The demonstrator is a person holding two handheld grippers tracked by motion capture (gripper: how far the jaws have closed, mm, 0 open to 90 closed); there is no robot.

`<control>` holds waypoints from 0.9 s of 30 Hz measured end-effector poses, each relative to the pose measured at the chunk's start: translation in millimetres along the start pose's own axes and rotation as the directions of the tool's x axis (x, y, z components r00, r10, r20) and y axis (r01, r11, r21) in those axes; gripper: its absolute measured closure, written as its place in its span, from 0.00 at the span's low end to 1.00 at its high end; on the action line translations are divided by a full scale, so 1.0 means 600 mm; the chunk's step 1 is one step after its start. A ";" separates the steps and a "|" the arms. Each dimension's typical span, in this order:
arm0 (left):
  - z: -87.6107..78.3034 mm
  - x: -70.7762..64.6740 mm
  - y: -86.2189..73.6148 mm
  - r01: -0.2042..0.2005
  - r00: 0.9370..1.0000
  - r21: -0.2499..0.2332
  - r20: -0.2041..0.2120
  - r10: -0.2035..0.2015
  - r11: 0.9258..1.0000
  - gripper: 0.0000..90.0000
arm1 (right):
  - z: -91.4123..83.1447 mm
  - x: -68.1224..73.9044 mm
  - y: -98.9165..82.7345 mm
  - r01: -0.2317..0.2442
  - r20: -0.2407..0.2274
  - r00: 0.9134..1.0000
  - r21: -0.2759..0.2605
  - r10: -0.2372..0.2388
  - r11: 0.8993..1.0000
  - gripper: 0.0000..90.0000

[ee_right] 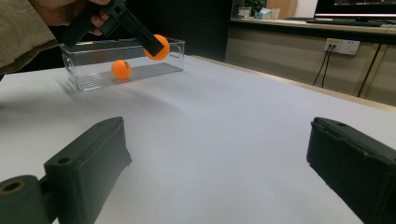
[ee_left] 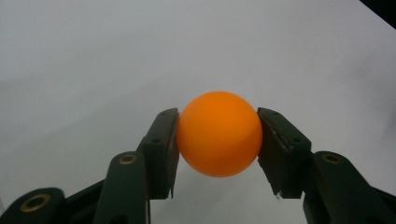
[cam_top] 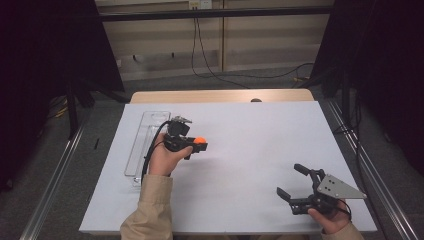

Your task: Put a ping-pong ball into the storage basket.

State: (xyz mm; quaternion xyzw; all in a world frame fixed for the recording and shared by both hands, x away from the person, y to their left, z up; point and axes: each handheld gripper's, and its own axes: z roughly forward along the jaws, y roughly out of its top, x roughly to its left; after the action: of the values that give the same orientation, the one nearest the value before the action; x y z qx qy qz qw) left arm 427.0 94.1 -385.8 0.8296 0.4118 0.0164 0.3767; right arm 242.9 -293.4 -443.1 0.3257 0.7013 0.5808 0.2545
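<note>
High view: one left gripper point(cam_top: 200, 144) clamps one orange ball point(cam_top: 199, 141) above the white table point(cam_top: 260, 150), beside one clear tray point(cam_top: 142, 145).

Left gripper view: both pads point(ee_left: 163, 149) press the ball.

Right gripper view: the right gripper point(ee_right: 219, 172) stands released; a second ball point(ee_right: 121, 69) lies inside the tray.

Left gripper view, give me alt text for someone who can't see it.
An orange ball is clamped between the two black jaws of the left gripper, one pad on each side of it. Behind it lies a plain white table surface.
</note>
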 end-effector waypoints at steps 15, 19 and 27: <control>-0.010 0.012 -0.003 0.016 1.000 0.009 -0.008 -0.016 1.000 0.57 | 0.000 0.000 0.000 0.001 -0.001 1.000 -0.002 -0.001 1.000 0.05; -0.012 0.013 -0.004 0.020 1.000 0.002 -0.012 -0.020 1.000 0.57 | 0.000 0.000 0.000 -0.001 -0.001 1.000 -0.001 0.001 1.000 0.05; -0.021 0.019 -0.006 0.023 0.999 0.003 -0.022 -0.023 1.000 0.57 | 0.000 0.000 0.000 0.000 -0.001 1.000 -0.002 0.000 1.000 0.05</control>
State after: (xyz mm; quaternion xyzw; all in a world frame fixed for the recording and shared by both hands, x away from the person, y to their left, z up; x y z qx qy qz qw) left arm 427.8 110.7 -382.5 0.8253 0.4255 0.0205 0.3708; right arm 243.1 -293.2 -443.0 0.3253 0.7009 0.5816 0.2543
